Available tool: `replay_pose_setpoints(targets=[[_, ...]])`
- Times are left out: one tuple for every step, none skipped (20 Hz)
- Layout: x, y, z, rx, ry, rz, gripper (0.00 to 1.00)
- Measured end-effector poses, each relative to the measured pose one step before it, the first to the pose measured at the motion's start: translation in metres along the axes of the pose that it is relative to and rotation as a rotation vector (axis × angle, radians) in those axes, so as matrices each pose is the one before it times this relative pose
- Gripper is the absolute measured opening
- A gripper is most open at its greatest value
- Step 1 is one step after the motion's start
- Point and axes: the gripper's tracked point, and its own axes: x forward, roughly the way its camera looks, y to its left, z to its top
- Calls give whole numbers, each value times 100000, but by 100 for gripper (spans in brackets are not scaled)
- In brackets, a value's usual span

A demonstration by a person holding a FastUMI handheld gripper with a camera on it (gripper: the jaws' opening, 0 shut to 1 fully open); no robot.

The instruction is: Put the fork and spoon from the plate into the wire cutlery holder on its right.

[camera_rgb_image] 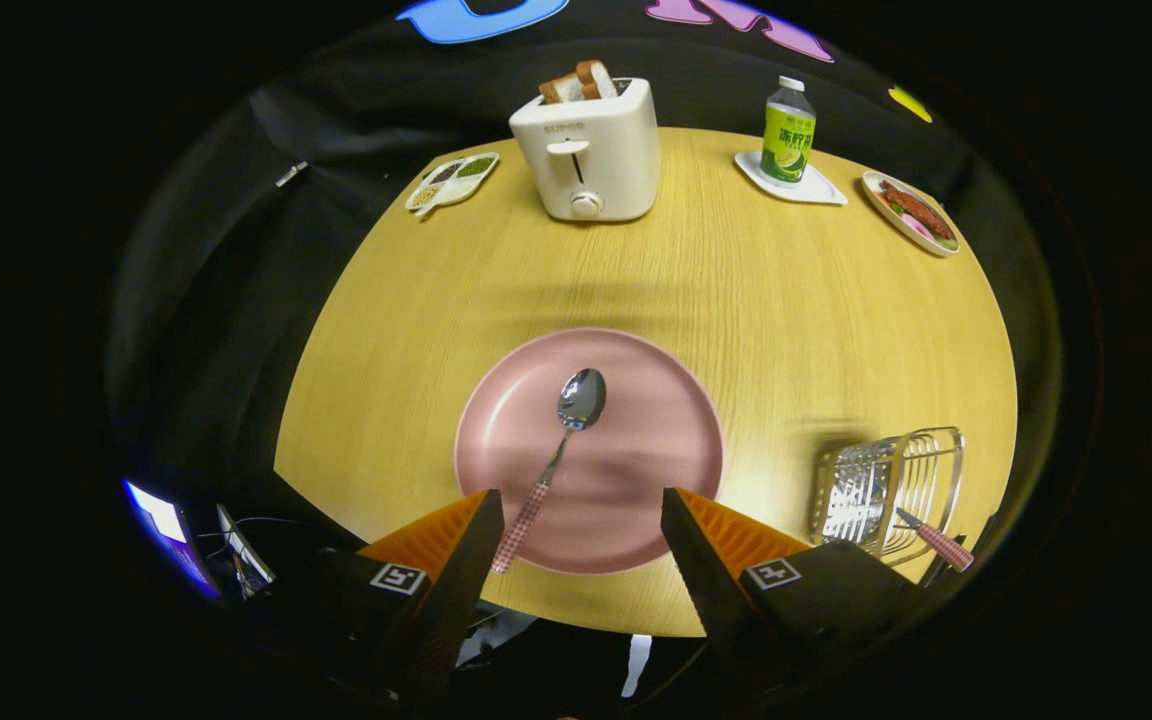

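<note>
- white toaster [588, 150] sitting at far side of round wooden table [786, 290], 2 bread slices [576, 82] sticking up out of its slots
- small divided dish [452, 181] lying left of toaster, holding green, dark and tan bits
- green-labelled bottle [788, 132] with white cap standing upright on white coaster tray [816, 190], right of toaster
- oval plate of food [910, 212] resting near table's far right edge, just beyond the tray
- lit screen [168, 530] glowing off table, low left

A pink plate [636, 440] is seen on a light wood-grain table [736, 300], the silver spoon [556, 450] being given a pink-and-white checked handle (the toaster [588, 150] is cream).
</note>
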Motion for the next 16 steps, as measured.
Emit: replay_pose_setpoints(targets=[[889,210,-506,-553,2446,-1050,99],[988,94,-494,231,2462,-973,99],[842,108,-474,1127,2197,-889,99],[704,18,-239,1602,1854,-701,99],[644,155,-119,2231,1717,-189,99],[384,278,-5,2302,850,569,99],[449,125,192,943,309,32,99],[393,-125,106,-391,546,-906,98],[319,-23,-129,-686,974,-501,97],[242,65,-215,428,1378,219,91],[182,153,-399,1331,1613,280,87],[199,203,-310,1419,1527,665,81],[200,234,-221,830,1420,773,78],[208,211,-218,176,1579,781,72],[279,113,-322,-104,1625,772,69],[175,-85,-328,135,1479,-187,60]])
